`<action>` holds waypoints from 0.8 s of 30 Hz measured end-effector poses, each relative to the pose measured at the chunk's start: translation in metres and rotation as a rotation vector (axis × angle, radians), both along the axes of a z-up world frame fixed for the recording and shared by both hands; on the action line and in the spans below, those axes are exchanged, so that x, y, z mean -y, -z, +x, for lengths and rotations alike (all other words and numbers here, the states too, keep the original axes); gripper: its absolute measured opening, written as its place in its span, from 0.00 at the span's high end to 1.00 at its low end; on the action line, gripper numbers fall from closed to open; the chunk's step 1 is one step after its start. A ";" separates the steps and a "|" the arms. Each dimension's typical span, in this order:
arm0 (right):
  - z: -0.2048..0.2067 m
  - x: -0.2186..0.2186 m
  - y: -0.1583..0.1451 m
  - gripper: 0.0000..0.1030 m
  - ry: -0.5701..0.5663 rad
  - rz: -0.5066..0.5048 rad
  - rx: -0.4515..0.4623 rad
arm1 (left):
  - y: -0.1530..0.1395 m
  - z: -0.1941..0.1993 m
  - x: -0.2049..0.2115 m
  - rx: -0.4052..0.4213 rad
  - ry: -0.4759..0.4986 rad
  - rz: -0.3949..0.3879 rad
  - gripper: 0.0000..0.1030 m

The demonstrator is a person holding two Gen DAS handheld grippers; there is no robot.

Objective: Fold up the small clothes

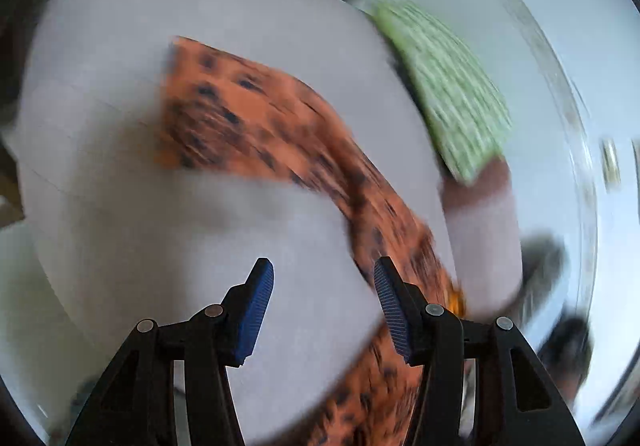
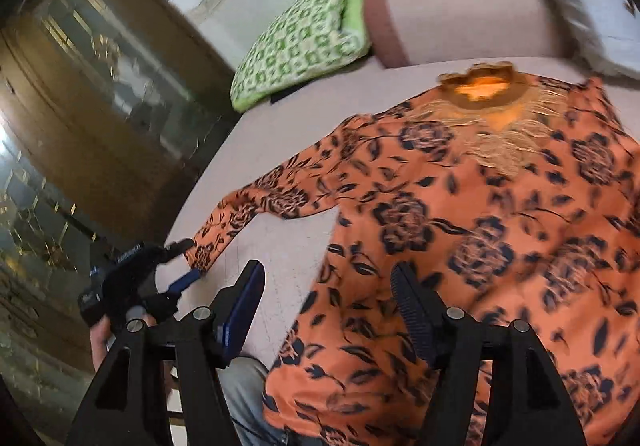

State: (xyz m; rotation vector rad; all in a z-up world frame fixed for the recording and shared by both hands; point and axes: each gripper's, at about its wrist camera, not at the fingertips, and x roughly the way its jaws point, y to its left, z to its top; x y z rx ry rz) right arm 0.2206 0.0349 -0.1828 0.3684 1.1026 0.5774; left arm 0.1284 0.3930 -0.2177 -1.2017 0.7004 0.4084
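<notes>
With the right gripper [image 2: 328, 310] gaping empty over the orange top [image 2: 480, 230] spread on the table [image 2: 280, 118], and the left gripper [image 2: 188, 260] agape at nine o'clock by the cuff [image 2: 204, 250], a hasty pinch risks snagging one layer and dragging the sleeve askew toward the green cloth [image 2: 296, 42] at eleven.

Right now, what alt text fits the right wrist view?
An orange floral top lies spread on a pale surface, the open right claw hovering above it. The left claw sits open at the sleeve cuff.
</notes>
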 end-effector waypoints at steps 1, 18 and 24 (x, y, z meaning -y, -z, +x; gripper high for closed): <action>0.002 -0.008 0.003 0.34 -0.011 -0.008 0.000 | 0.005 -0.005 -0.015 -0.013 -0.045 -0.009 0.49; 0.015 -0.014 0.036 0.36 0.016 -0.059 -0.077 | -0.008 0.032 -0.041 -0.064 0.010 0.246 0.96; 0.009 0.028 0.024 0.36 0.089 -0.032 -0.077 | -0.124 0.002 0.070 0.212 0.280 0.530 0.96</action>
